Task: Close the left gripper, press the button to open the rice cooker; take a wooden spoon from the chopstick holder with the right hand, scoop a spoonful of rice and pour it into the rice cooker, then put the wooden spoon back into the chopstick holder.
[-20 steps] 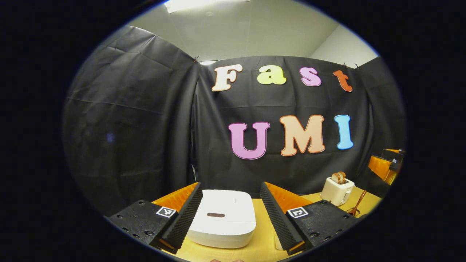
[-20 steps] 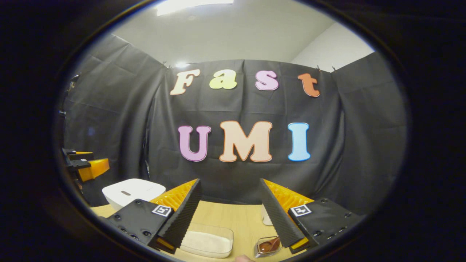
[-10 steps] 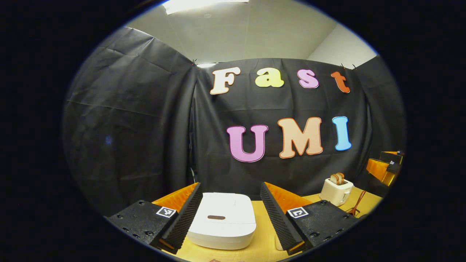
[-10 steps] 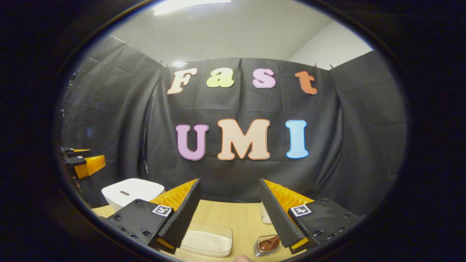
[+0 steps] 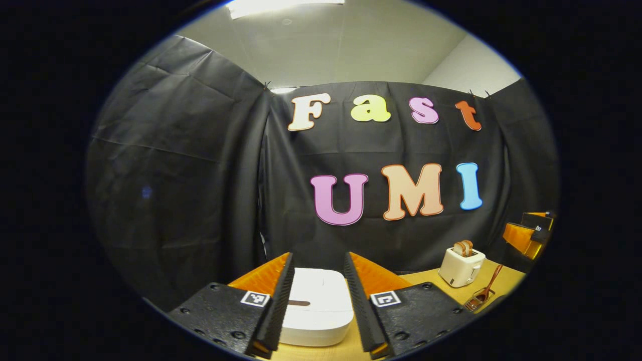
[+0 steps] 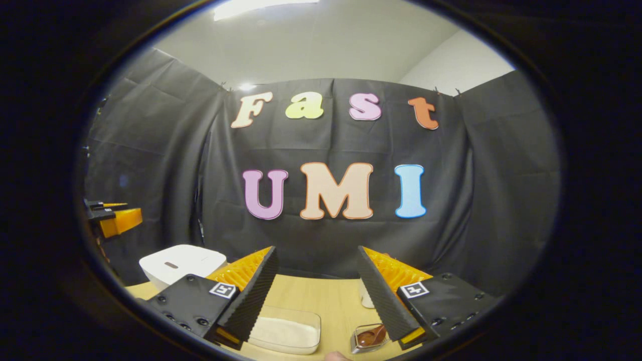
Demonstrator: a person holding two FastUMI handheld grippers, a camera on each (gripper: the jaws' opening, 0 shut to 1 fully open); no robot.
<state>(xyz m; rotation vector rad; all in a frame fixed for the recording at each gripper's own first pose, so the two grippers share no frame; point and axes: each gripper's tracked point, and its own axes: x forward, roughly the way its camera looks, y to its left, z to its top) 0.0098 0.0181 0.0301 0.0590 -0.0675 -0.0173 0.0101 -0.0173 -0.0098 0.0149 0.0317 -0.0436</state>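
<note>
Hovering level above the table [image 5: 426, 278], the left gripper [image 5: 315, 301] points straight at the white rice cooker [image 5: 318, 313], its fingers narrowed to a slim gap and gripping nothing. The cooker's lid is down, its dark button [image 5: 299, 303] showing in that gap. Right of the cooker stands a toaster [image 5: 460, 265], and nearer, the wooden spoon [image 5: 487, 288] in its holder. The right gripper [image 6: 317, 296] hangs level too, jaws wide and empty, over a clear tray of rice [image 6: 286, 332], well right of the cooker [image 6: 180, 261].
</note>
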